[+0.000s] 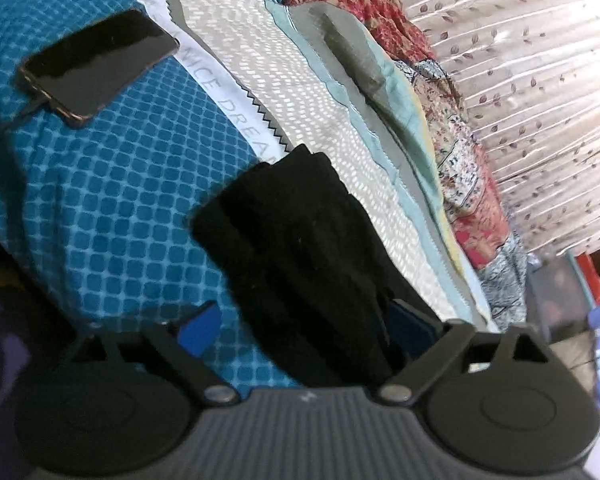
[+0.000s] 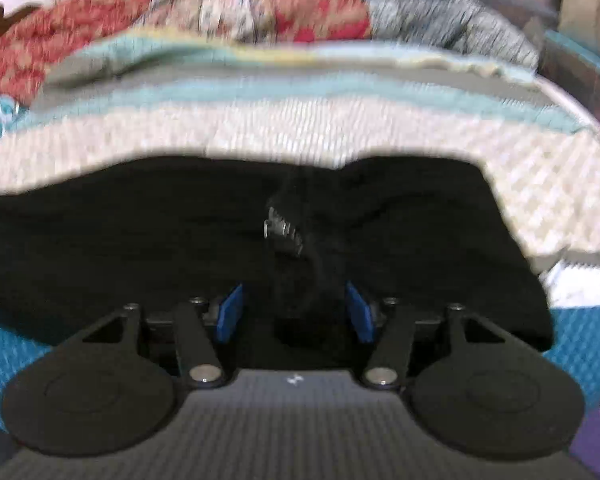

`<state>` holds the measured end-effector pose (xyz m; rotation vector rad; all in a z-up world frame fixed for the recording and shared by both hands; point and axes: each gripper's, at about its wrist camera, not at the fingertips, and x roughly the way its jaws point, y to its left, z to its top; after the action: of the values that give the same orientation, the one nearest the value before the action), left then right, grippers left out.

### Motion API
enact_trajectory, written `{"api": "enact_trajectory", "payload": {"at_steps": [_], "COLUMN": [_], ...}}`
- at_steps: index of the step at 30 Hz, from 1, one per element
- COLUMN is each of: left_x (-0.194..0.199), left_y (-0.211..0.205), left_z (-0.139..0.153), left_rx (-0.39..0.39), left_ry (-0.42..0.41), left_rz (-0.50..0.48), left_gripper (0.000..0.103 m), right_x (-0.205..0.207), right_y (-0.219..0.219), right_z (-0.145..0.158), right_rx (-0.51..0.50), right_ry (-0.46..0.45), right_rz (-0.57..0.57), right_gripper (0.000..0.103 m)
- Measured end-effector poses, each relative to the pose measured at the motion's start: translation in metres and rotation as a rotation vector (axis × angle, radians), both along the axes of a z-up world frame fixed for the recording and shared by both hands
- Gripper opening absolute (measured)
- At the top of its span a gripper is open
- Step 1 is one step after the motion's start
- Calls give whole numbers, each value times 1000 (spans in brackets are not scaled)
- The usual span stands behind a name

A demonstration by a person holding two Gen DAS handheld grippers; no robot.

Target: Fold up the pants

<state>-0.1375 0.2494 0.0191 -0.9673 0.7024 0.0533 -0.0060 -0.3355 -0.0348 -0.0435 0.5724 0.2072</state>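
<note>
The black pants lie on a teal checked blanket. In the left wrist view a folded leg end runs up from between my left gripper's blue pads, which stand wide apart around the cloth. In the right wrist view the pants spread wide, with a metal button or zipper at the waist. My right gripper is open, its blue pads either side of a bunched ridge of black cloth.
A black phone with a cable lies on the teal blanket, far left. Beige and pale-teal folded bedding and red patterned quilts pile behind. A pleated curtain hangs at the right.
</note>
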Motion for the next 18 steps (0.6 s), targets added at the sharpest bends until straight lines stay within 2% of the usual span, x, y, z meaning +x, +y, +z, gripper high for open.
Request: {"api": "enact_trajectory", "payload": {"at_steps": [3, 6, 8, 10, 11, 12, 14, 15, 17, 18], "left_x": [18, 31, 34, 37, 37, 38, 37, 35, 32, 31], "left_y": [2, 4, 6, 8, 10, 11, 16, 18, 17, 13], "left_z": [-14, -24, -26, -27, -27, -28, -31, -32, -26, -19], "left_rx": [-28, -68, -85, -84, -71, -60, -88, -89, -59, -31], "left_ry": [30, 15, -2, -9, 0, 7, 3, 0, -13, -29], "left_rz": [11, 45, 75, 95, 99, 99, 89, 88, 74, 55], "left_gripper": [98, 102, 101, 83, 57, 41, 28, 26, 24, 24], "right_x": [-2, 6, 14, 24, 28, 32, 43, 49, 58, 54], "right_y": [17, 57, 93, 128, 145, 161, 188, 201, 227, 228], "right_z": [15, 16, 11, 5, 1, -3, -17, -27, -57, -60], "right_rx": [85, 155, 177, 221, 249, 281, 359, 397, 390, 393], "right_ry": [-11, 64, 118, 175, 203, 237, 326, 390, 532, 509], "right_rz": [69, 212, 301, 387, 418, 444, 486, 504, 492, 476], "right_gripper": [58, 57, 44, 36, 32, 30, 26, 26, 26, 23]}}
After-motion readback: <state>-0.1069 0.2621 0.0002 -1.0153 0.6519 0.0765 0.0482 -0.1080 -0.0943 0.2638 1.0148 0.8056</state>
